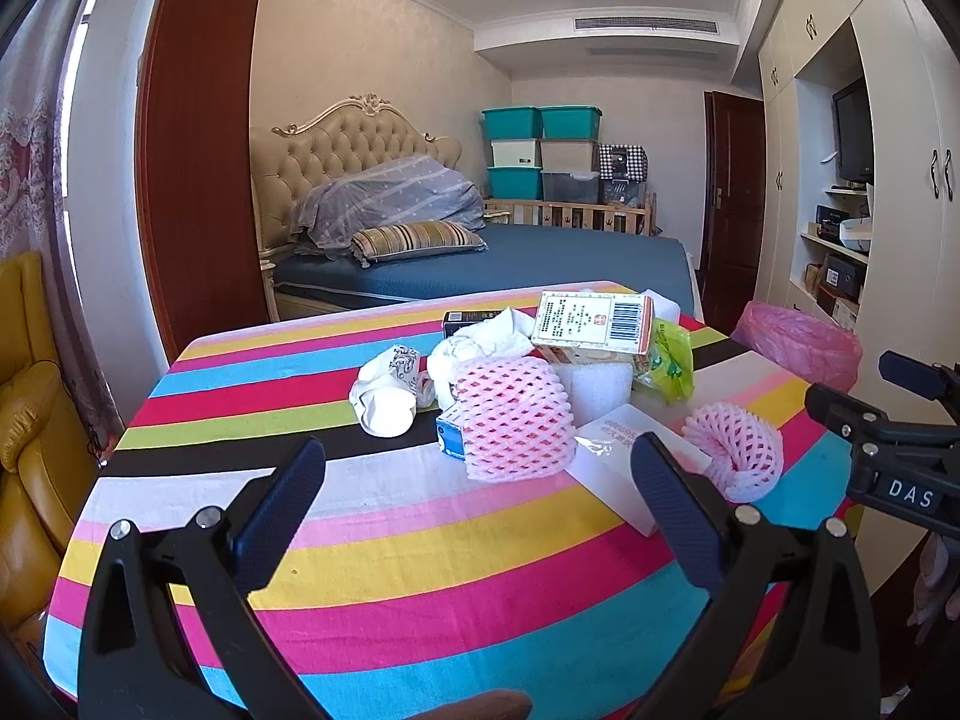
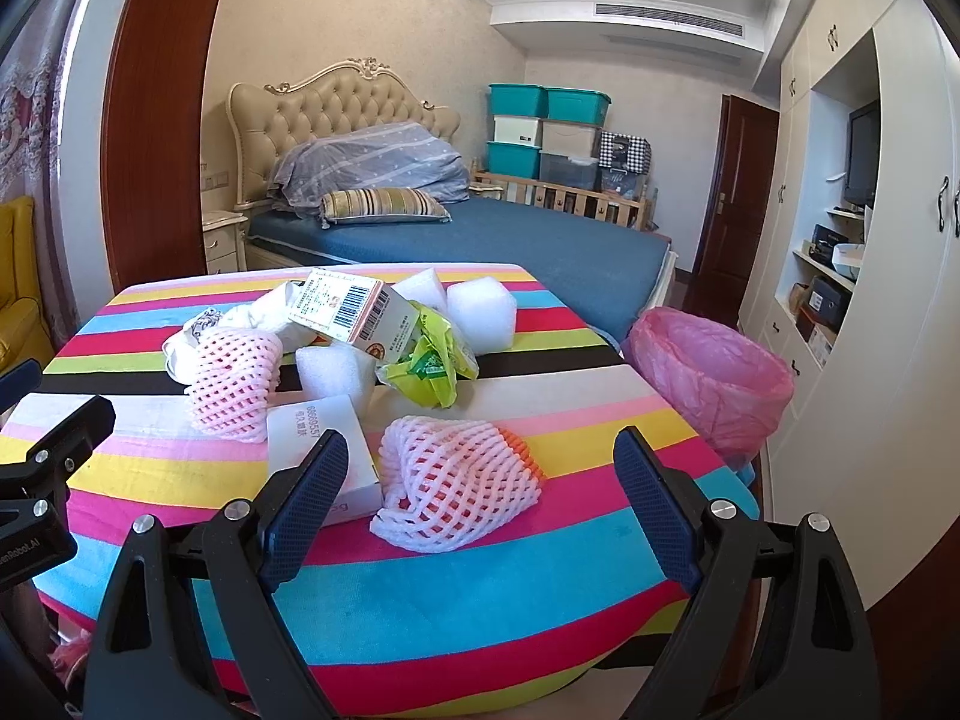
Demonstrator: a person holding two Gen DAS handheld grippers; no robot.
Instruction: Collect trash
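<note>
Both grippers hovered over the near edge of the surface (image 2: 540,570), nothing picked up yet. Right gripper (image 2: 480,504): jaws spread wide, empty, aimed at the nearest foam net (image 2: 456,486), which lay just ahead between them. Left gripper (image 1: 477,498): jaws equally wide, empty, facing the pile.

Trash lay clustered mid-surface: second foam net (image 2: 234,378), barcoded carton (image 2: 348,306), green wrapper (image 2: 429,363), foam blocks (image 2: 480,312), flat white box (image 2: 318,456), crumpled paper (image 1: 390,396).

Judgement: take the near net first; close gently on its middle, since it should squash easily, lift clear, then carry right to the pink-lined bin (image 2: 714,372) beside the surface.

Surface wore a bright striped cloth. Bedroom behind: bed (image 2: 480,246), stacked storage boxes (image 2: 540,126), wardrobe (image 2: 900,180).
</note>
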